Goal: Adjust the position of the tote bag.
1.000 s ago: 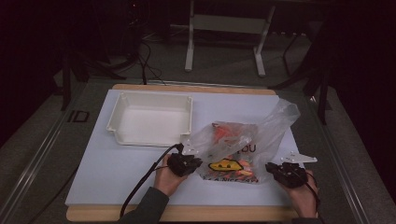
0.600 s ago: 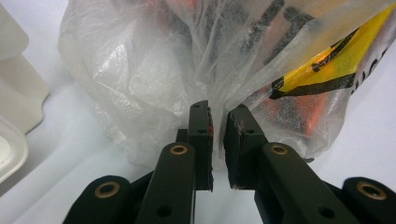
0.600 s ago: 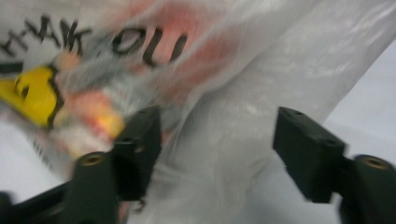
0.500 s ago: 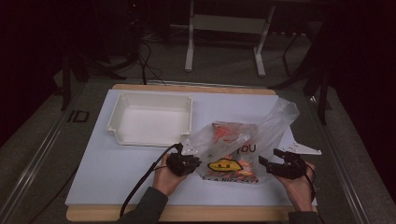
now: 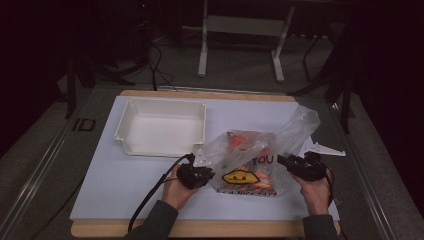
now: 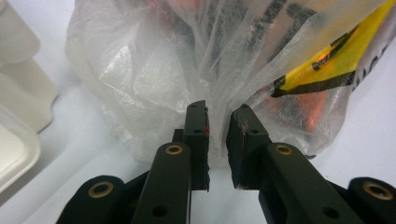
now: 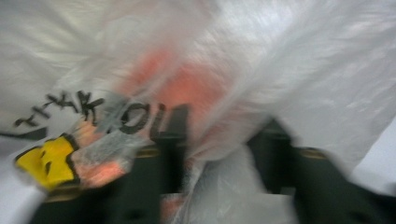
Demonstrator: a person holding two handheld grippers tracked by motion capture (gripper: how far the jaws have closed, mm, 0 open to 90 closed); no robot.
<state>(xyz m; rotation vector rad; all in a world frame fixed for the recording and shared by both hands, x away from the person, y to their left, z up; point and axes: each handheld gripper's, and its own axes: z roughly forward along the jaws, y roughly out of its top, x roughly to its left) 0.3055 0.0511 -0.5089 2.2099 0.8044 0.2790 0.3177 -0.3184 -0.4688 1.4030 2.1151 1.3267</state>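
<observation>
Thin clear plastic bag (image 5: 255, 160), printed with a yellow smiley, appeared limp, light and slippery. Left claw (image 6: 217, 128) pinched a gathered fold; right claw (image 5: 283, 161) had just been closing with film between its jaws, grip unconfirmed.

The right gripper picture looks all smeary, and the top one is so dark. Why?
In the right gripper view, motion blur smears the plastic bag and the black claw, so its grip is unclear. The left gripper view is sharp: the left claw and the bag's crinkles show crisply. In the high view, light falls on the white mat while the room behind stays nearly black.
</observation>
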